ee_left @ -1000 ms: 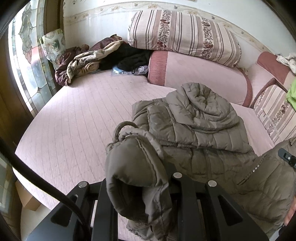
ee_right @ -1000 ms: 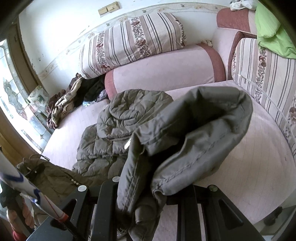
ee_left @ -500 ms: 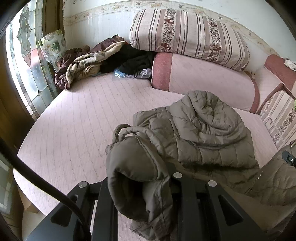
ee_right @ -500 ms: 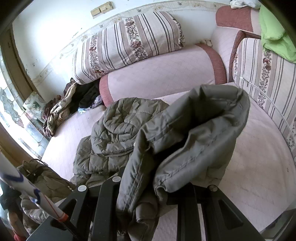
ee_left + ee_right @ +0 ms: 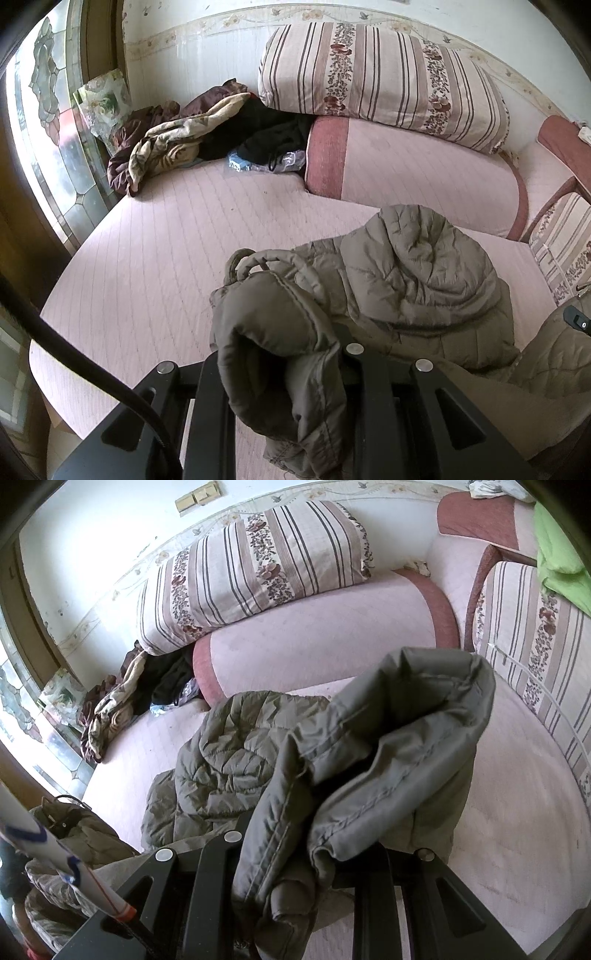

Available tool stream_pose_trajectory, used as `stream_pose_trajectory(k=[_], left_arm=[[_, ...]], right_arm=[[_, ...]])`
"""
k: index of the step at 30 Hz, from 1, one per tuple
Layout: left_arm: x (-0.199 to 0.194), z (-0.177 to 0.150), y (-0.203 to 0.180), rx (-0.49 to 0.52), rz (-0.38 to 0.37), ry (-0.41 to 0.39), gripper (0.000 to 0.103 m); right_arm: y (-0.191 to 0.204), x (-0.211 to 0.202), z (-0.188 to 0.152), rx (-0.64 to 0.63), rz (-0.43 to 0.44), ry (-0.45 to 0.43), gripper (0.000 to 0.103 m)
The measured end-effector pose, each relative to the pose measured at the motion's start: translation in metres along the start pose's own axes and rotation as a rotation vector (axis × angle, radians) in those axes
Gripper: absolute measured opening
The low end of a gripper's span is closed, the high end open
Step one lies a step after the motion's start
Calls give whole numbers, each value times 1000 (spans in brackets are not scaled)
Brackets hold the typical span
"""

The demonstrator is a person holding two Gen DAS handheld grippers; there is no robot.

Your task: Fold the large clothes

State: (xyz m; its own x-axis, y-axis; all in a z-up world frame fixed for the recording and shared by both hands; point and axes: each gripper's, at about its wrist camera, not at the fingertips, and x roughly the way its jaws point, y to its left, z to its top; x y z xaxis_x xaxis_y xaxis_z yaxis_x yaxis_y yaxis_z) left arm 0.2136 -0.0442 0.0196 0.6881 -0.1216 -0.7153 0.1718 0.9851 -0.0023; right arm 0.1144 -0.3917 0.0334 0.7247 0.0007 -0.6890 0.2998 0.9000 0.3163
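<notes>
A: Jacket status: olive puffer, hood end lying on the pink quilted bed, near the bolster. 2 bunches of it are lifted toward the cameras.

B: Grips?

A: Left gripper is clamped on a thick padded roll of fabric. Right gripper is clamped on a hem or sleeve bunch, jaws close together with cloth squeezed between. Both look like solid holds.

B: Risks from here?

A: 1: slick shell fabric, so a fast pull could slide a bunch out of the jaws. 2: uneven travel between the 2 hands would skew the fold line. 3: hood bulk may roll and spoil the fold. 4: cable by the left gripper could snag cloth.

B: Clutter pile by the window?

A: Well apart. Not a concern.
</notes>
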Motion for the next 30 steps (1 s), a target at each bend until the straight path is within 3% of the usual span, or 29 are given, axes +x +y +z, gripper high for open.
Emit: stream_pose_trajectory(k=[11,18,24,30], left_arm=[[29,40,-26,34,34,-26,20],[72,76,-38,22,66,1,20],[119,105,-44,22,136,33,20],[176,111,-51,47,207,91,20]], right_arm=[[-1,32,34,11,-6,3,24],[1,65,64,0,-25,11,24],[-4,113,96,18,-116,35,24],[-9,164,106,29,-195,80,24]])
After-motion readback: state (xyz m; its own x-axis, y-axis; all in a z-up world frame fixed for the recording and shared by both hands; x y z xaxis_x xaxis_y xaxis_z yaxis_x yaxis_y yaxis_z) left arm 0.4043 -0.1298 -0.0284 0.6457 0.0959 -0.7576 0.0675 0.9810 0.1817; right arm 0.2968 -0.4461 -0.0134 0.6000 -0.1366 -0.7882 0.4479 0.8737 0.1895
